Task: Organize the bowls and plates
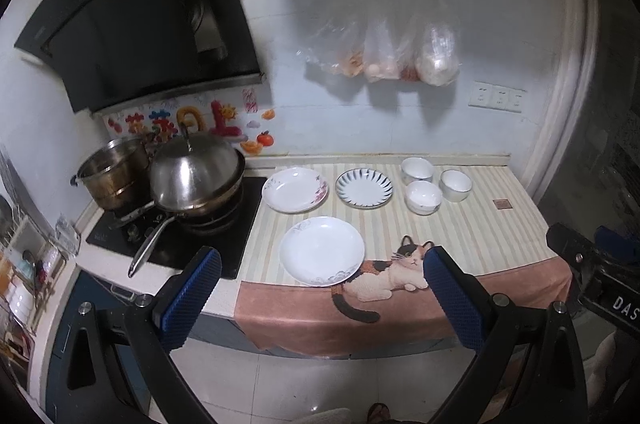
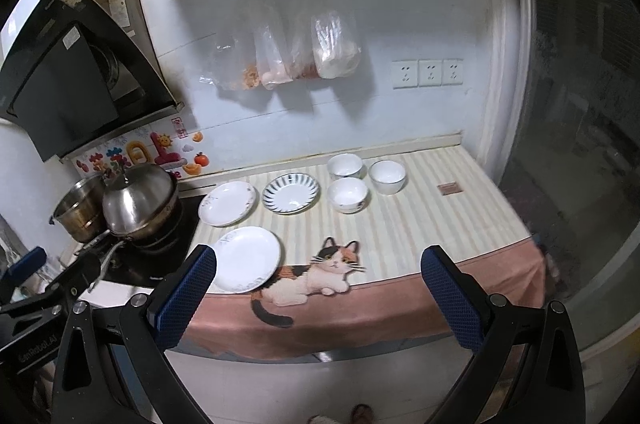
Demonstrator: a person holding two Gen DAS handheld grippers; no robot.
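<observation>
Three plates lie on the striped cat mat: a plain white plate near the front edge, a floral plate behind it, and a blue-striped plate to its right. Three white bowls stand upright in a cluster at the back right. My left gripper is open, held off the counter's front edge, level with the plain plate. My right gripper is open too, in front of the cat picture. Neither holds anything.
A hob with a lidded pan and a steel pot fills the counter's left. A range hood hangs above it. Plastic bags hang on the wall. A glass door bounds the right side.
</observation>
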